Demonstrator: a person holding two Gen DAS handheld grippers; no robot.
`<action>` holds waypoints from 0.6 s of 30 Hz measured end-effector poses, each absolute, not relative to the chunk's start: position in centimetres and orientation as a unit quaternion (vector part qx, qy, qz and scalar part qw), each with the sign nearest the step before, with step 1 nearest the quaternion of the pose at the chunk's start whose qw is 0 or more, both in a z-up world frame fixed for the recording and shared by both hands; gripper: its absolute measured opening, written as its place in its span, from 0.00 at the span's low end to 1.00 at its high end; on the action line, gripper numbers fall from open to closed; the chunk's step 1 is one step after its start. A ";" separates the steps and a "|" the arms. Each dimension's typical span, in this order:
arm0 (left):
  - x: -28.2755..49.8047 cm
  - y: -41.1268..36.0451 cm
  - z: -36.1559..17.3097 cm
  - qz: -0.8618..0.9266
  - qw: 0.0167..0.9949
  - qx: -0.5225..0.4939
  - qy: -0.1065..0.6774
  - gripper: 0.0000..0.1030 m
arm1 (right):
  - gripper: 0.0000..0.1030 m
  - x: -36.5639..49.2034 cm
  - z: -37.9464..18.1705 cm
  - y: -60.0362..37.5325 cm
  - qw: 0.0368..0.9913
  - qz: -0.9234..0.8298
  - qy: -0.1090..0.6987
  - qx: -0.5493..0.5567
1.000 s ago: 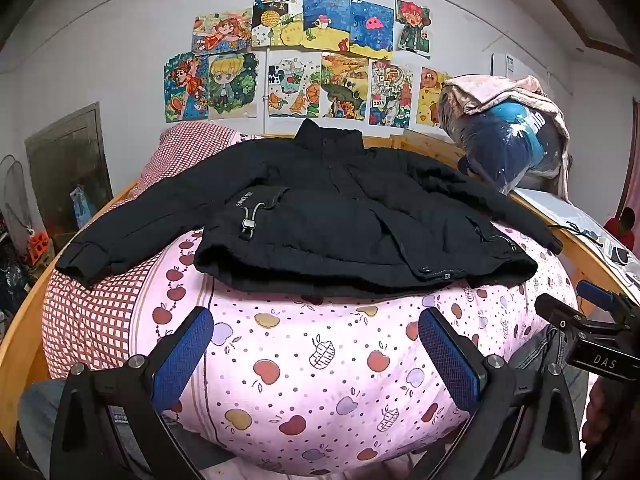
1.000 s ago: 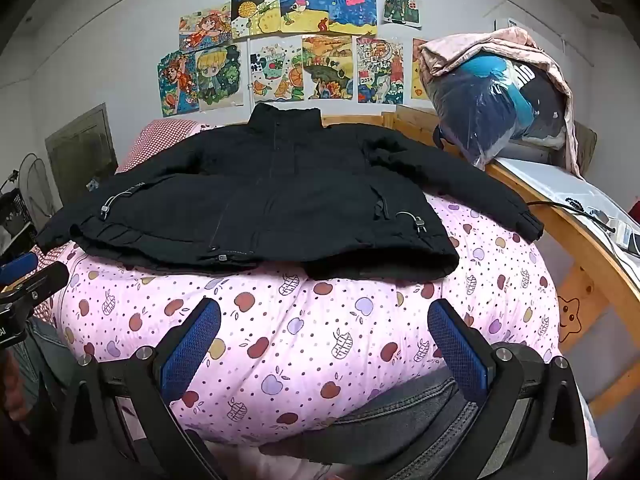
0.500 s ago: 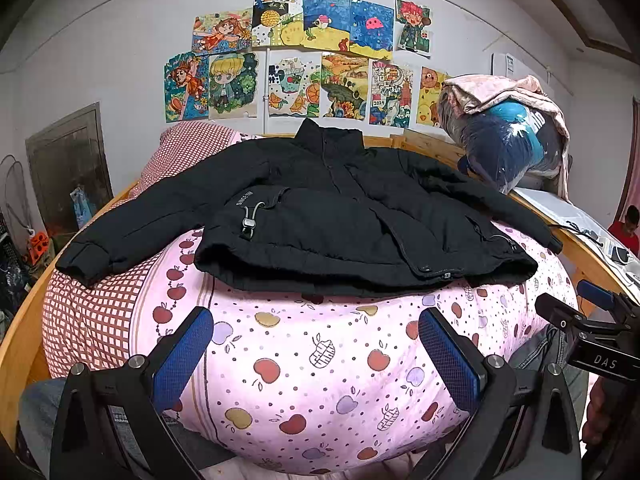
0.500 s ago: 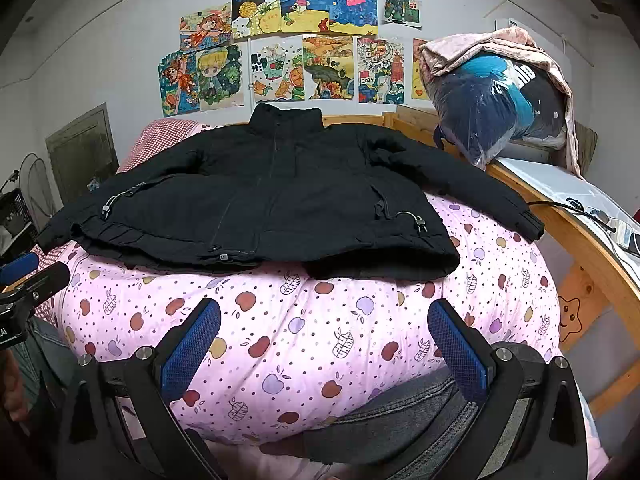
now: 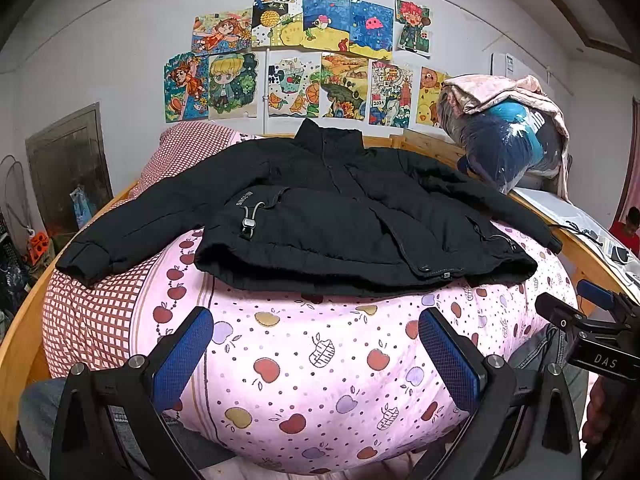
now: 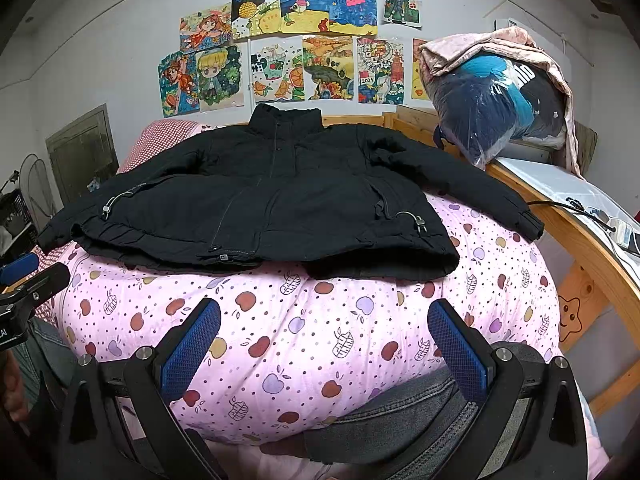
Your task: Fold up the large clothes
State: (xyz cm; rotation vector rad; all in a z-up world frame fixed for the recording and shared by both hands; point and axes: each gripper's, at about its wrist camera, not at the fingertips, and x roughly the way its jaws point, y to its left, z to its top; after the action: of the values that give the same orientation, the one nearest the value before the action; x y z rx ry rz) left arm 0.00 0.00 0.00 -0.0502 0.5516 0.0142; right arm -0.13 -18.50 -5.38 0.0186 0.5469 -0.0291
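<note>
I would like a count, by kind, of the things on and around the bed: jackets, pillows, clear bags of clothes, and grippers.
Black jacket: 1
Red checked pillow: 1
Clear bag of clothes: 1
Grippers: 2, the left gripper and the right gripper, both open
Total: 5

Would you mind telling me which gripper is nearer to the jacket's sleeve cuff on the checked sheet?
Left. The left gripper faces the black jacket with that sleeve cuff close on its left; the right gripper sits further toward the other sleeve.
</note>
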 end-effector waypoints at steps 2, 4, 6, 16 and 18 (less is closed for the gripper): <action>0.0 0.0 0.0 0.007 0.962 -0.025 0.272 1.00 | 0.99 -0.1 -5.4 -18.5 0.963 -0.015 0.270 0.009; 0.0 0.0 0.0 0.007 0.962 -0.025 0.272 1.00 | 0.99 -0.1 -5.4 -18.5 0.963 -0.014 0.270 0.010; 0.0 0.0 0.0 0.007 0.962 -0.025 0.272 1.00 | 0.99 -0.1 -5.5 -18.4 0.963 -0.015 0.271 0.009; 0.0 0.0 0.0 0.007 0.962 -0.025 0.272 1.00 | 0.99 -0.2 -5.6 -18.4 0.963 -0.015 0.271 0.009; 0.0 0.0 0.0 0.007 0.962 -0.025 0.272 1.00 | 0.99 -0.2 -5.6 -18.3 0.963 -0.015 0.271 0.009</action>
State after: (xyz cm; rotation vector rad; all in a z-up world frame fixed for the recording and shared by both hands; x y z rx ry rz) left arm 0.00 0.00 0.00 -0.0501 0.5513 0.0141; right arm -0.22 -18.34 -5.57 0.0184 0.5479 -0.0300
